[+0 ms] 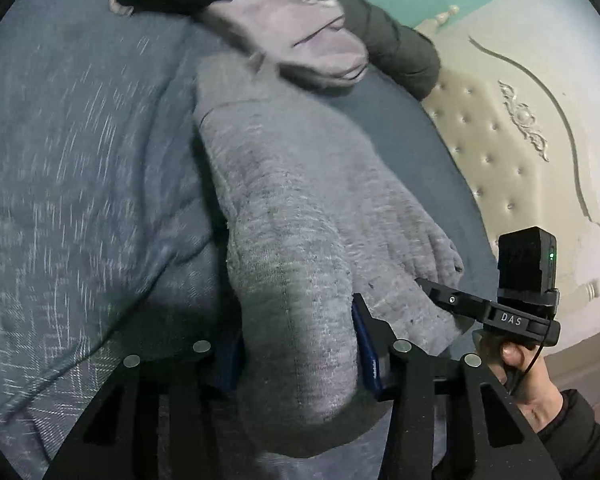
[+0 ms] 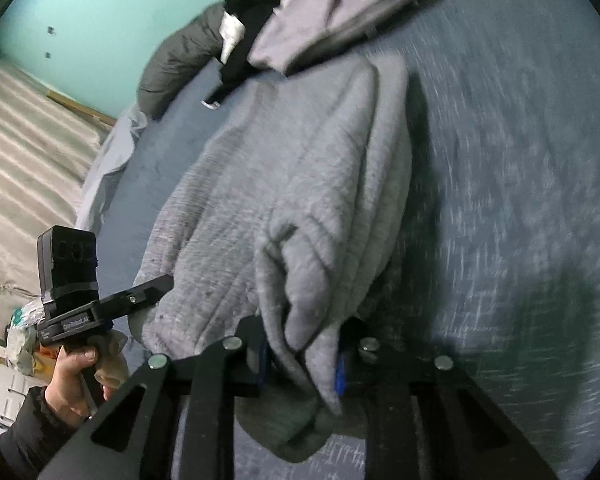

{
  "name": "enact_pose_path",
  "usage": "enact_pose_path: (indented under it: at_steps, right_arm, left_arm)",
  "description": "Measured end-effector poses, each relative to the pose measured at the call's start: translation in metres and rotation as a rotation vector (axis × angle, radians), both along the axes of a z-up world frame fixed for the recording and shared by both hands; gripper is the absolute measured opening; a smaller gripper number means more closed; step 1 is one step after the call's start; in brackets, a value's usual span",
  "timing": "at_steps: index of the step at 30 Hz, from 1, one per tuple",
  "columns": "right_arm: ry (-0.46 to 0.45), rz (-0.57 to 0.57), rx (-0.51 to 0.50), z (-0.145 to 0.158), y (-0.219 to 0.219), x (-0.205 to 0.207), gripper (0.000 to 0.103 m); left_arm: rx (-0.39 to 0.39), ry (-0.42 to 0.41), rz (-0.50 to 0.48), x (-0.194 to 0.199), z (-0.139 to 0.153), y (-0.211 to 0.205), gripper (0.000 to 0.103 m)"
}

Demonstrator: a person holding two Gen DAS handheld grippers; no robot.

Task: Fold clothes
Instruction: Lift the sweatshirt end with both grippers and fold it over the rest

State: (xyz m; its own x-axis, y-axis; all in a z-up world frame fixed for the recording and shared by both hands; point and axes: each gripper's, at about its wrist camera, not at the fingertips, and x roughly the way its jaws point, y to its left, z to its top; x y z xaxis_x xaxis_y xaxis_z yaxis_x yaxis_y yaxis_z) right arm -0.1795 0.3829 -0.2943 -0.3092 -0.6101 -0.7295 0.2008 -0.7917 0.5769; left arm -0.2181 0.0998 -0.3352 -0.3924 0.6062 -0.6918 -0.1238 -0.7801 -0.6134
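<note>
Left wrist view alone is showing a tufted headboard (image 1: 496, 136); right wrist view, a striped floor (image 2: 28, 148). Left tongs (image 1: 296, 344) and right tongs (image 2: 300, 360) are each clamping a bunched edge of the grey sweater (image 2: 292, 184), which is lying wrinkled on the blue bed (image 2: 520, 160).

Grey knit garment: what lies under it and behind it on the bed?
Under the grey knit garment is the blue bedspread; the part directly beneath is covered. Behind it lie a lilac garment and dark clothes.

L gripper (image 1: 296, 354) – black, blue pads | R gripper (image 2: 300, 360) – same | black sleeves
</note>
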Motion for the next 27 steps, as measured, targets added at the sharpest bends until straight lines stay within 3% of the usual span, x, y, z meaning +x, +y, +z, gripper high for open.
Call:
enact_pose_path:
  at_steps: [6,12,18,27]
  right_arm:
    - [0.086,0.0,-0.015,0.06,0.014,0.003,0.021]
    - [0.174,-0.009,0.015,0.107,0.04,-0.011,0.02]
    - [0.239,-0.053,0.044,0.16,0.108,-0.008,0.02]
    - [0.29,-0.148,0.097,0.202,0.216,-0.013,0.02]
  left_arm:
    - [0.002,0.076,-0.045,-0.005,0.056,0.018,0.048]
    - [0.005,0.157,-0.083,-0.017,0.113,0.065,0.048]
    - [0.014,0.215,-0.139,-0.033,0.153,0.124,0.049]
    - [0.034,0.273,-0.229,-0.075,0.192,0.246,0.049]
